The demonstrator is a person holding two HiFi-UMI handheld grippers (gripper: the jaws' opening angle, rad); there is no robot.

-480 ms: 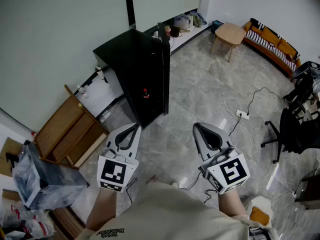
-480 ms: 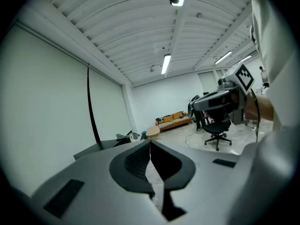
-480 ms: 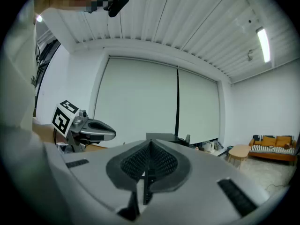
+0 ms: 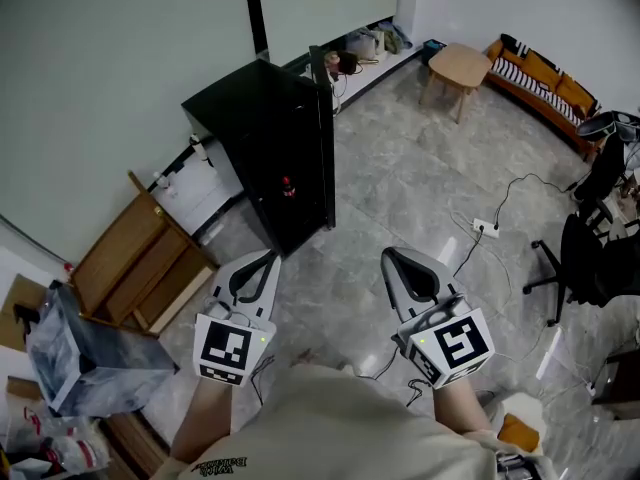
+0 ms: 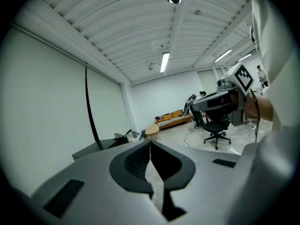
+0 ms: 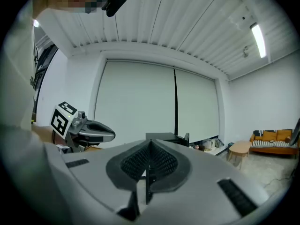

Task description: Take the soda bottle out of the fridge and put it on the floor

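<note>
1. The fridge (image 4: 262,128) stands in the upper middle of the head view, a little left of centre. Its dark front faces the lower right of the frame, and a thin panel along its right edge looks like the door standing ajar.
2. The soda bottle cannot be made out clearly. A small red spot (image 4: 288,185) low on the dark front may be its cap, but it is too small to tell, and so is which way the bottle's long axis runs.
3. The left gripper (image 4: 268,258) is in the lower middle of the frame. Its jaws are pressed together with nothing between them, and its tip is just below the fridge's near bottom corner.
4. The right gripper (image 4: 390,256) is also clenched and empty. It sits further right, over bare floor (image 4: 400,178), well apart from the fridge.
5. Both tips point up the frame towards the fridge, and the red spot lies above and slightly right of the left tip.
6. The left gripper is therefore the nearer one. Whichever reaches in will probably need to open its jaws first.
</note>
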